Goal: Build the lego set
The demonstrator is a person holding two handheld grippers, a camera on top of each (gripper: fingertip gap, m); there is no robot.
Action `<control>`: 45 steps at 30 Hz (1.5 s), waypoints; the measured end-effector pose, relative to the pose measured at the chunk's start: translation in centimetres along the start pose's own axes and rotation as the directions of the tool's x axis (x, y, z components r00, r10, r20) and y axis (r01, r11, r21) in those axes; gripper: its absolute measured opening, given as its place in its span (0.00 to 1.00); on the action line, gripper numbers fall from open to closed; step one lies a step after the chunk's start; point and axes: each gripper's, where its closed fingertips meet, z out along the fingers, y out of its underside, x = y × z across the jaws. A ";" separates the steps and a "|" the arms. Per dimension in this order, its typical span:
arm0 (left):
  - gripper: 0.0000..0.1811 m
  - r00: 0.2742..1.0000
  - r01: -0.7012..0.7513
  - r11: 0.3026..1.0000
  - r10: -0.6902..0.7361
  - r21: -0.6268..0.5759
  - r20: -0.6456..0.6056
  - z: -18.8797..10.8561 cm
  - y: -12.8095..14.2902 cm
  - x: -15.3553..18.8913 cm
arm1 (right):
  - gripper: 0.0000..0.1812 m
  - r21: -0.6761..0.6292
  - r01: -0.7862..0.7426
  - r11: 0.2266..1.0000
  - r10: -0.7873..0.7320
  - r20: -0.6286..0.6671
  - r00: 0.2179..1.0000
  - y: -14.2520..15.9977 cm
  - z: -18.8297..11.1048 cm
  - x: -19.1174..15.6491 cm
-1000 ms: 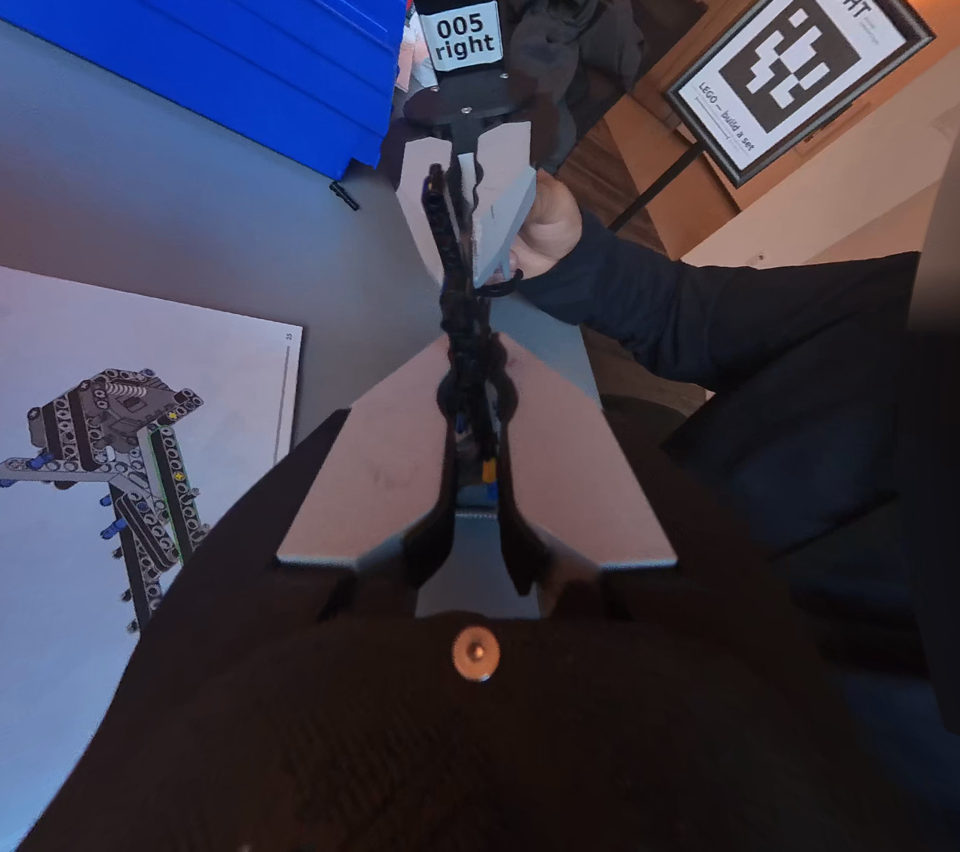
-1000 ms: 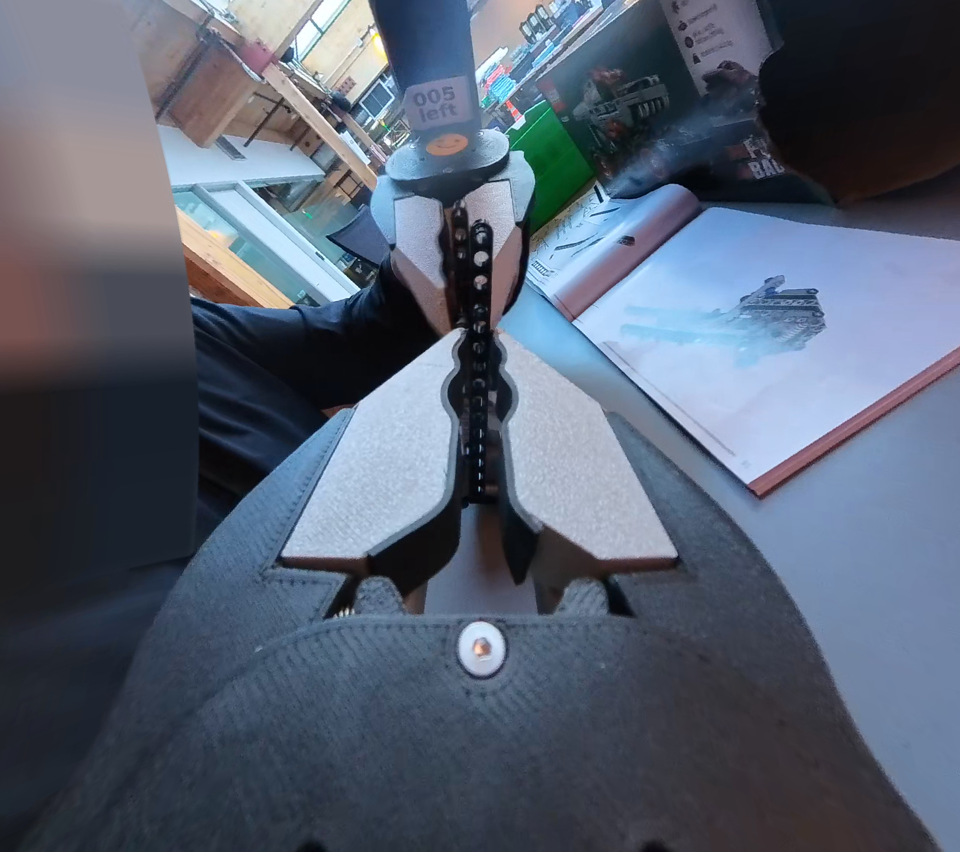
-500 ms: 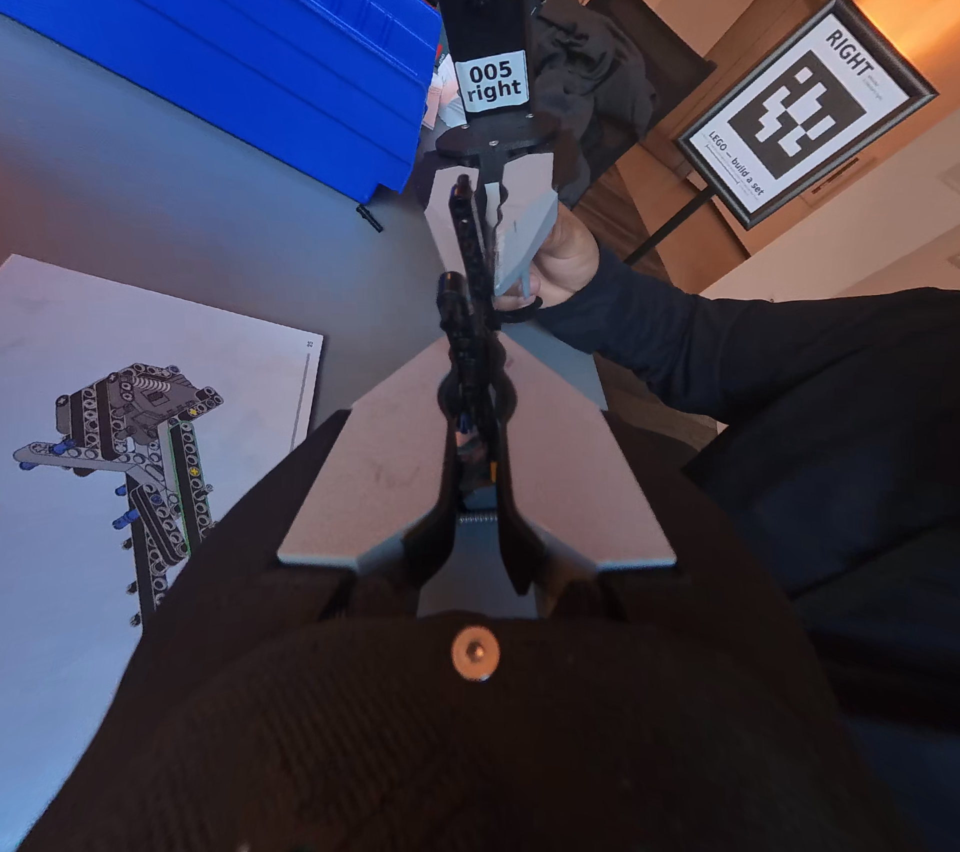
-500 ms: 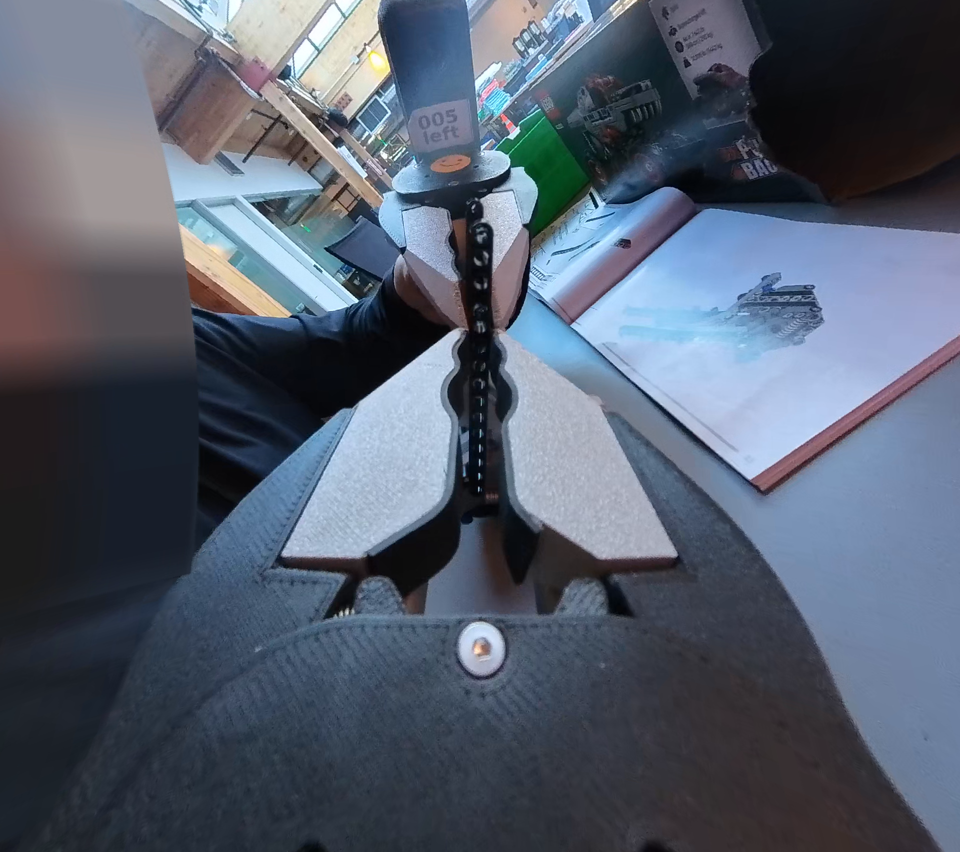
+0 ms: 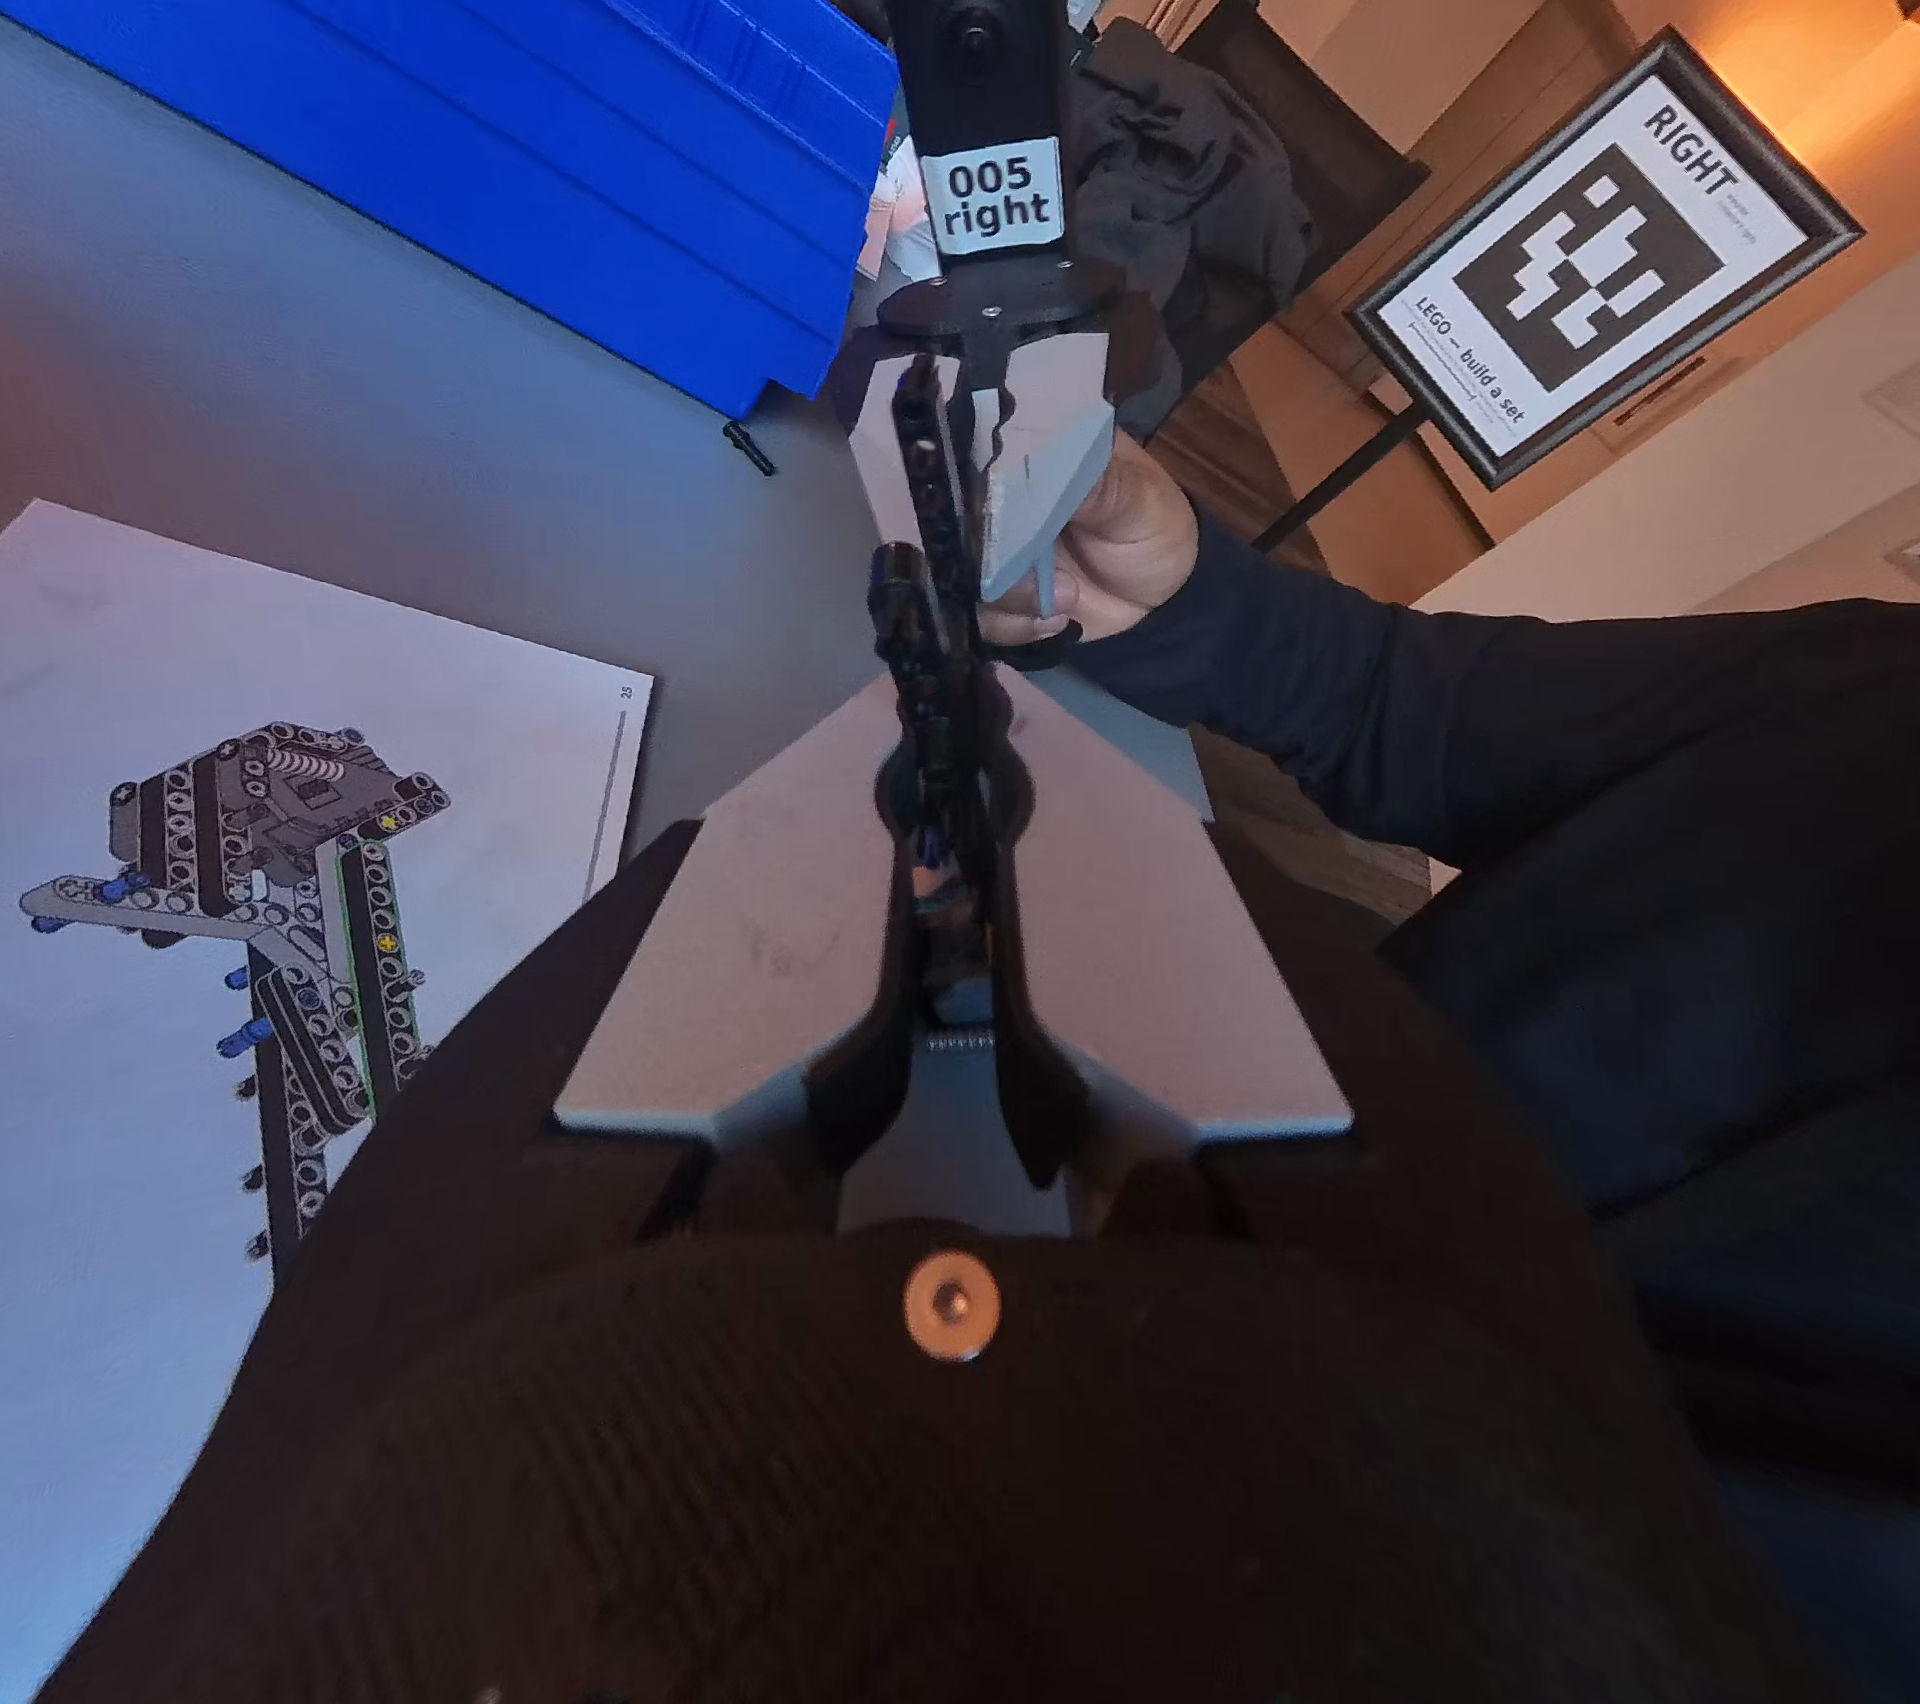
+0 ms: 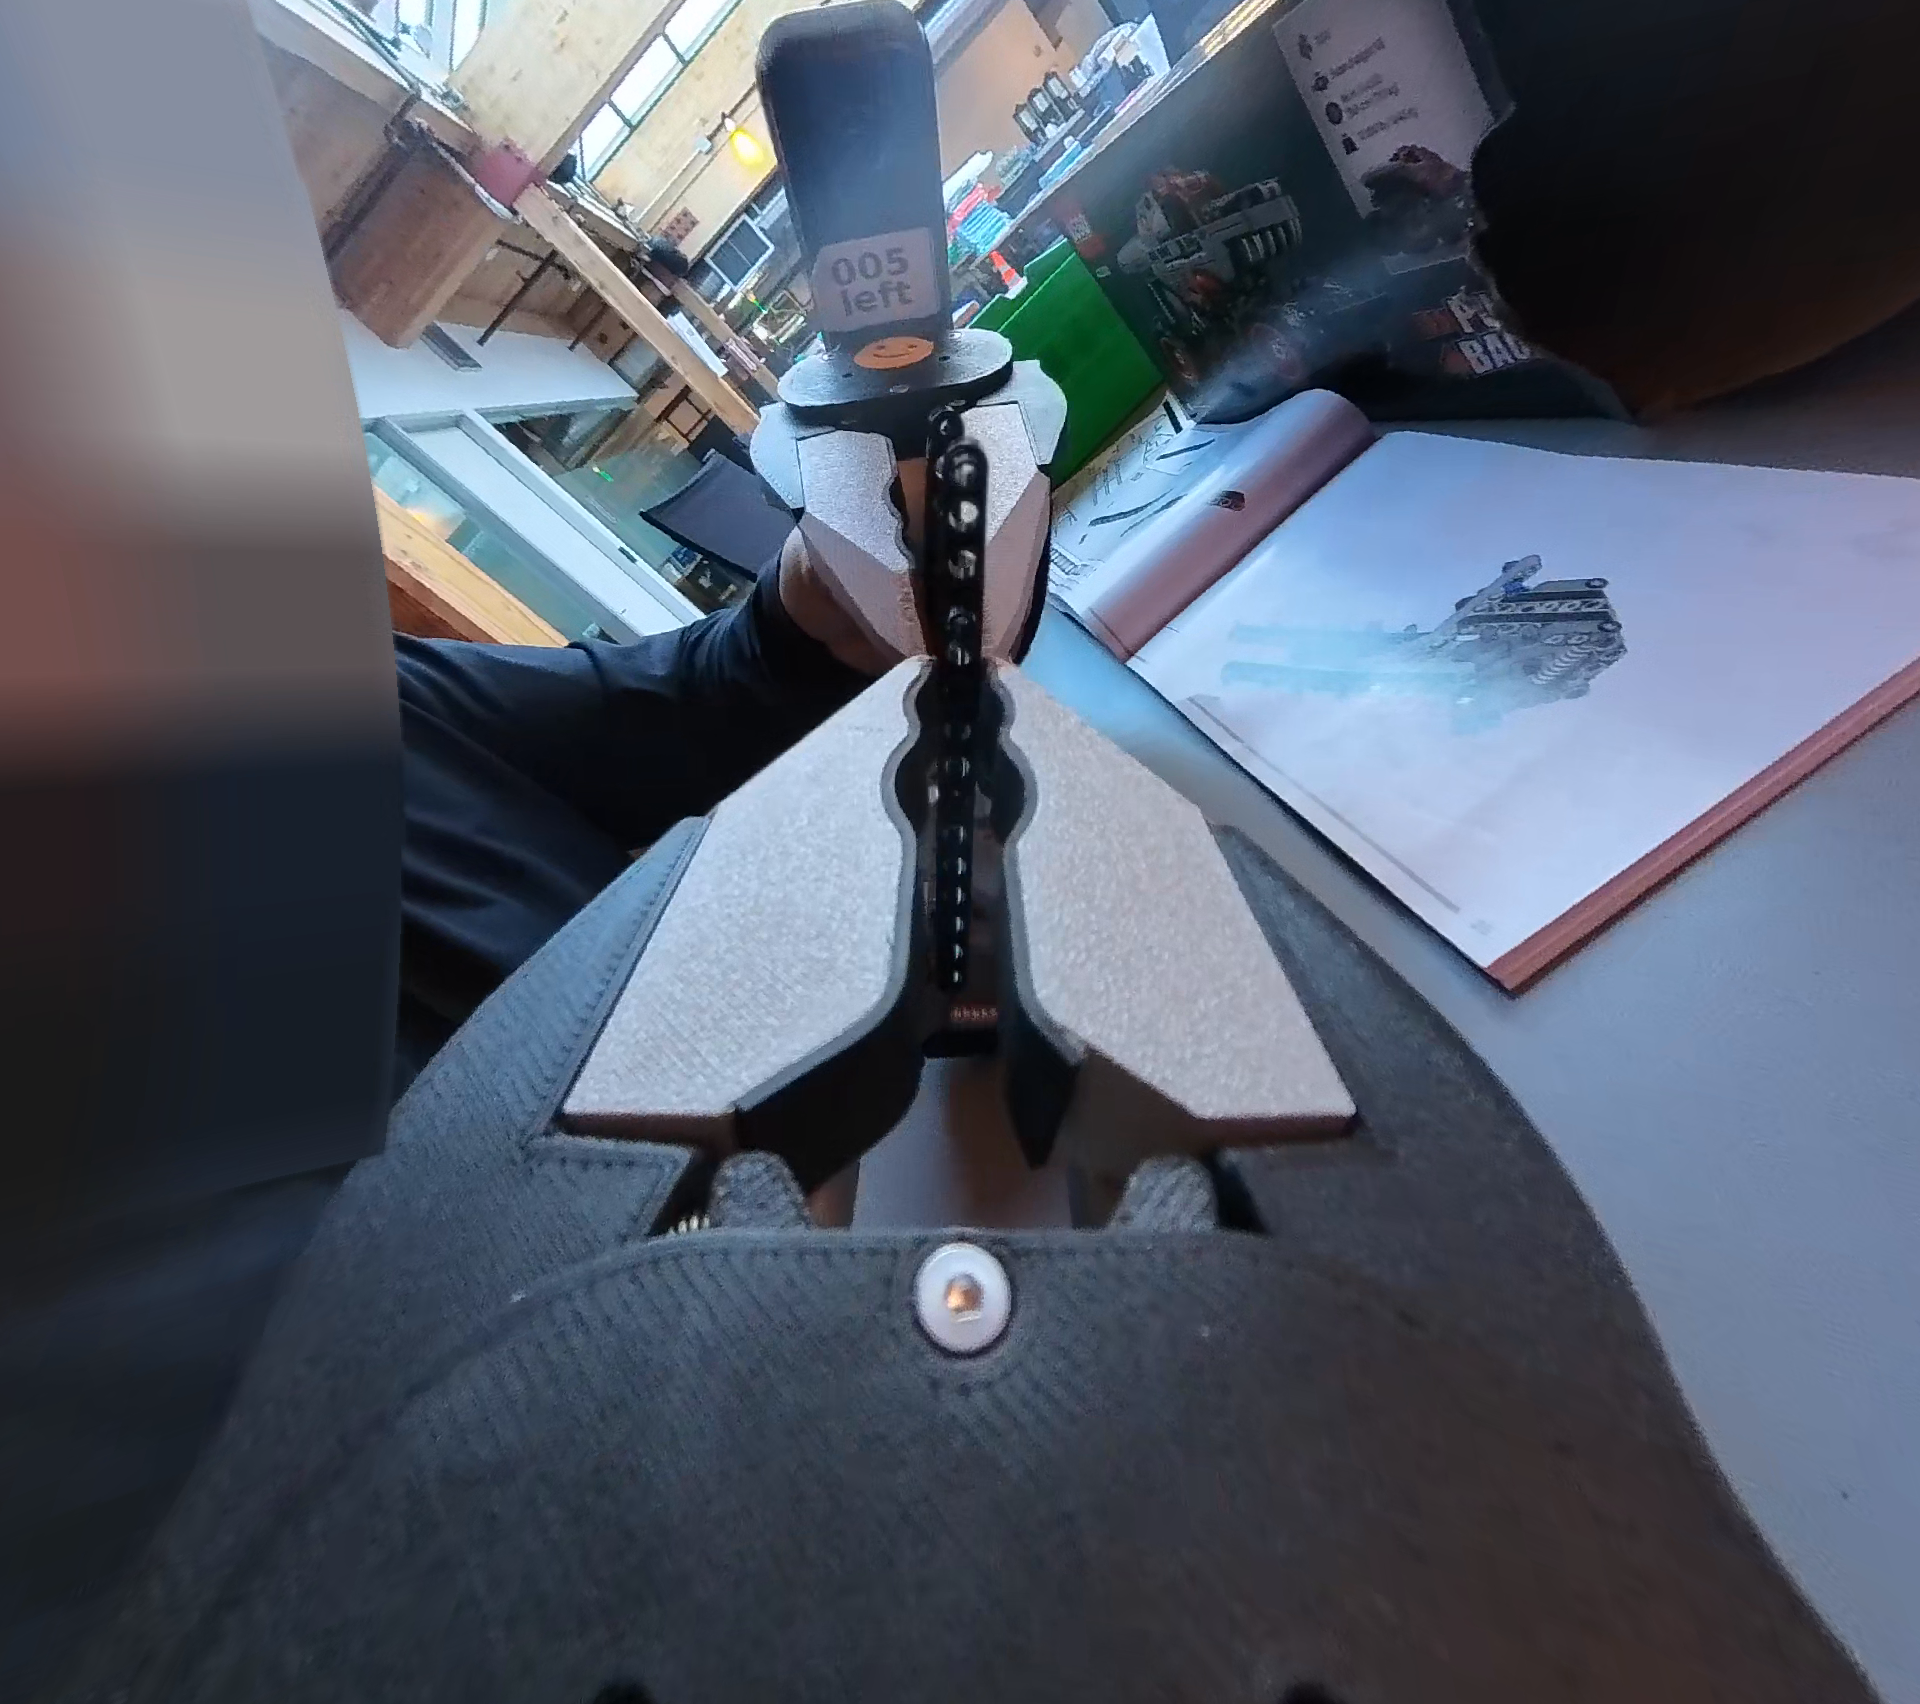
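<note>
In the left wrist view my left gripper [image 5: 951, 693] is shut on a black beam assembly [image 5: 914, 646] with blue pins that sticks out past the fingertips. Facing it, my right gripper [image 5: 971, 574] is shut on a long black beam with holes [image 5: 928, 459]. The two pieces overlap side by side between the grippers; I cannot tell if they are joined. In the right wrist view my right gripper [image 6: 956, 667] holds the holed black beam [image 6: 951, 823], which runs straight into the left gripper [image 6: 940, 615] opposite. Both are held above the grey table [image 5: 312, 407].
An open instruction booklet [image 5: 208, 719] lies on the table; it also shows in the right wrist view [image 6: 1507, 667]. A blue bin [image 5: 416, 44] stands behind it, with a small black pin [image 5: 748, 446] at its corner. A framed marker sign [image 5: 1600, 252], the set's box [image 6: 1299, 252] and a green bin [image 6: 1070, 335] stand around. My two grippers' fingertips are within a few centimetres of each other.
The two grippers have drawn slightly apart along the beams and both views have shifted a little. Both stay shut on their black pieces.
</note>
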 end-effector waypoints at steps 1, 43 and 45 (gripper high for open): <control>0.04 1.000 -0.002 1.000 0.002 -0.003 -0.002 0.0 0.0 0.1 | 0.02 0.003 -0.005 1.000 0.005 0.009 1.000 0.0 0.0 -0.1; 0.04 0.999 -0.035 0.999 0.035 0.002 -0.007 0.0 0.1 0.2 | 0.03 -0.011 -0.009 1.000 0.010 0.058 0.998 0.1 0.1 -0.2; 0.04 0.999 -0.034 0.999 0.034 0.003 -0.006 -0.1 0.1 0.2 | 0.09 -0.007 0.004 1.000 -0.003 0.048 0.999 -0.1 -0.3 -0.2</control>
